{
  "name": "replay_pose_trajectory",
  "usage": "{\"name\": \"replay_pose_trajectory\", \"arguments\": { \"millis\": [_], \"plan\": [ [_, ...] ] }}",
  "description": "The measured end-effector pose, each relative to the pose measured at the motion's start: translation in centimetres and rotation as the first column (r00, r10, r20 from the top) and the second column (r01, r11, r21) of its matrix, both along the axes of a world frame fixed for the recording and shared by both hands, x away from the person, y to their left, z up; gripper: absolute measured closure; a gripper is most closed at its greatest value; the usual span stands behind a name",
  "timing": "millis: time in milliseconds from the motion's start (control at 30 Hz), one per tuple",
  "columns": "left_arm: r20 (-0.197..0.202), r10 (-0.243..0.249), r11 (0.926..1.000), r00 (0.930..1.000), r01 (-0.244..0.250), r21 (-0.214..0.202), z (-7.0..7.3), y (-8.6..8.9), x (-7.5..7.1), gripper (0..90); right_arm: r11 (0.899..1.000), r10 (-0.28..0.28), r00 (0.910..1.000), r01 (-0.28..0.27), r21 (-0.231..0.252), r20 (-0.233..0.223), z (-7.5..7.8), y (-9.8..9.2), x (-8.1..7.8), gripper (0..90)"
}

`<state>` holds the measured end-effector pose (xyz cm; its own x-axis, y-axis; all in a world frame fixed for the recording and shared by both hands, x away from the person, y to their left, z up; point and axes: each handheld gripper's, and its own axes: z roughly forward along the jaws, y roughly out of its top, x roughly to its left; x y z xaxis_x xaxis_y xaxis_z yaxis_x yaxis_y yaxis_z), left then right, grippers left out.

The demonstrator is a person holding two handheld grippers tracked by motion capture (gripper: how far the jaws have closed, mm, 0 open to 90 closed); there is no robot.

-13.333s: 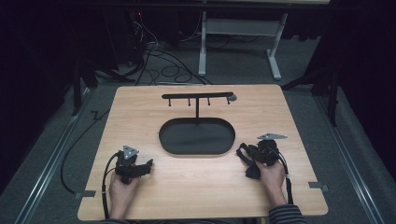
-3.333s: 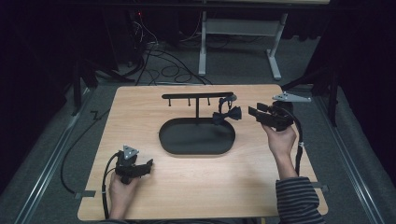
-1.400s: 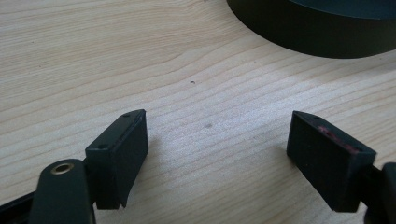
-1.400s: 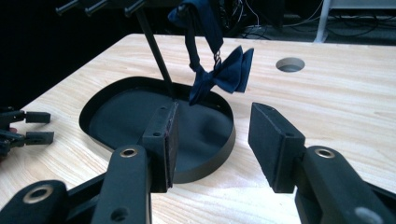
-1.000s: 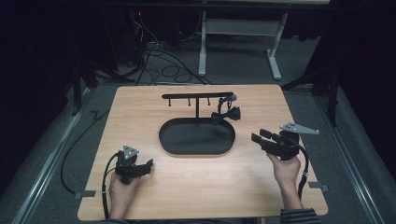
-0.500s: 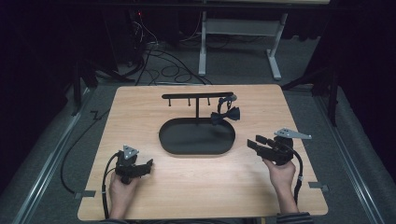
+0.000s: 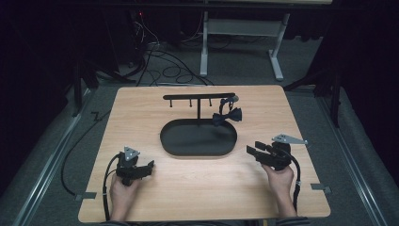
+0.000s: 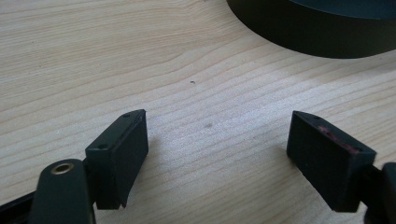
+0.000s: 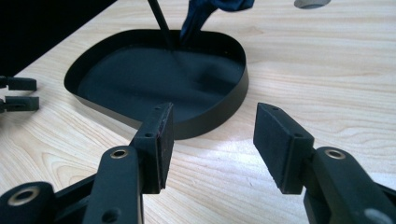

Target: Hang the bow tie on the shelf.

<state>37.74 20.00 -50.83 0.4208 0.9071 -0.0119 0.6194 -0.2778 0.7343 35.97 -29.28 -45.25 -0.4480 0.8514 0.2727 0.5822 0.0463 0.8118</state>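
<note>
Your left hand-held gripper (image 8: pixel 217 154) holds its jaws wide apart over bare wooden bench (image 8: pixel 116 60), nothing between them; the black tray's wall (image 8: pixel 317 35) curves ahead, upper right.

Black handheld grippers, each with a trailing cable

Left gripper (image 7: pixel 135 170) and right gripper (image 7: pixel 265 156) carry grey three-cornered plates; flat rectangular black jaws, brass-ringed pivot holes, reddish smears on one left pad; dark striped cuff lower right.

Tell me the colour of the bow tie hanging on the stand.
Dark navy, nearly black; the bow tie shows best in the high view.
</note>
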Motion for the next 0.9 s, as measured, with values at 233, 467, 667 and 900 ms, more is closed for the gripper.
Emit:
{"name": "replay_pose_trajectory", "arguments": {
  "millis": [233,467,667,900],
  "plan": [
    [0.000,0.000,1.0000,1.0000,0.000,0.000,0.0,0.0,0.0,21.2,1.000,-0.008,0.9998,0.007,-0.011,-0.018,-1.1,0.0,0.0,49.3],
    [0.000,0.000,1.0000,1.0000,0.000,0.000,0.0,0.0,0.0,21.1,0.999,-0.017,0.9992,0.016,-0.035,-0.035,-2.2,0.4,0.1,49.0],
    [0.000,0.000,1.0000,1.0000,0.000,0.000,0.0,0.0,0.0,21.2,0.998,-0.023,0.9986,0.020,-0.061,-0.047,-3.1,0.8,0.2,48.9],
    [0.000,0.000,1.0000,1.0000,0.000,0.000,0.0,0.0,0.0,21.1,0.991,-0.028,0.9987,0.022,-0.135,-0.042,-3.9,1.5,0.2,46.9]
  ]
}}
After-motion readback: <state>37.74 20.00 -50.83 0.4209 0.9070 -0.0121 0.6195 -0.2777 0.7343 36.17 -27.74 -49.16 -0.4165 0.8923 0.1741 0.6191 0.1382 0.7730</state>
